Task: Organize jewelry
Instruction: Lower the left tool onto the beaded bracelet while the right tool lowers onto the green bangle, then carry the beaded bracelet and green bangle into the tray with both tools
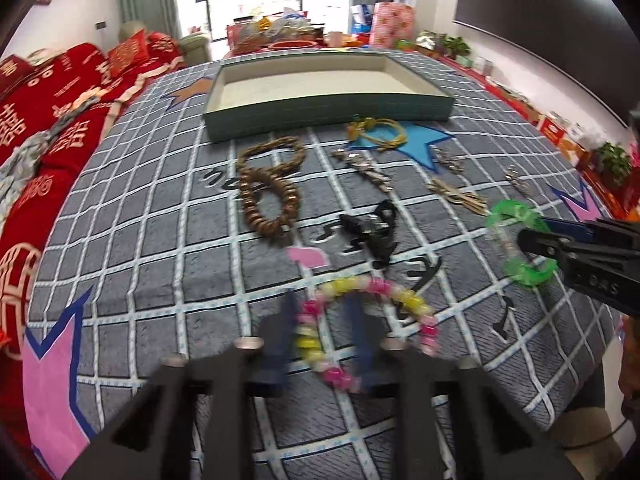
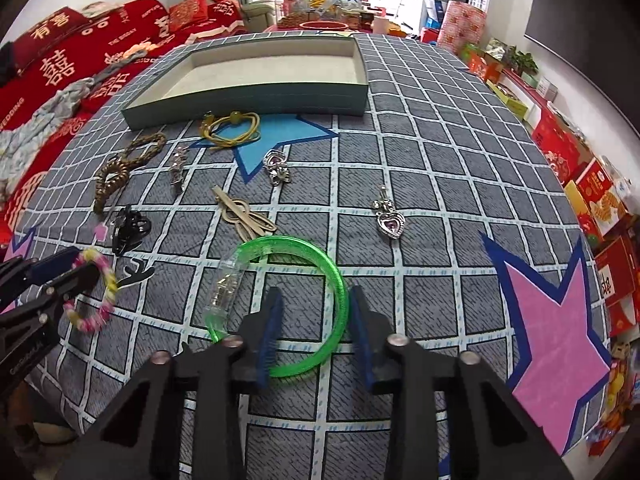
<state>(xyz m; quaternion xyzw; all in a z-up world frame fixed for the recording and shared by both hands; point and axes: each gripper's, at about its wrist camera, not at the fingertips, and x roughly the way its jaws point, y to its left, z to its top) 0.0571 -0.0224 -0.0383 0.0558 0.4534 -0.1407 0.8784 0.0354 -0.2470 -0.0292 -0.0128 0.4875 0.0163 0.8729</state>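
A pink and yellow bead bracelet (image 1: 308,340) lies on the grey checked cloth (image 1: 160,240). My left gripper (image 1: 322,320) straddles its left side and is shut on that strand; the picture is blurred there. The right wrist view shows the same grip, with the left gripper (image 2: 82,266) on the bracelet (image 2: 108,280). A green translucent bangle (image 2: 336,280) lies flat under my right gripper (image 2: 314,312). One finger is inside the ring, the other outside touching the rim, and the inner pad stands apart from it. The empty green tray (image 1: 320,114) sits at the far side.
Between me and the tray (image 2: 248,102) lie a brown bead bracelet (image 1: 272,184), a black hair claw (image 1: 372,232), a yellow cord bracelet (image 1: 380,130), a gold hairpin (image 2: 244,216), silver charms (image 2: 276,166) and a heart pendant (image 2: 390,220). Red sofa (image 1: 40,92) on the left, boxes (image 2: 600,188) on the right.
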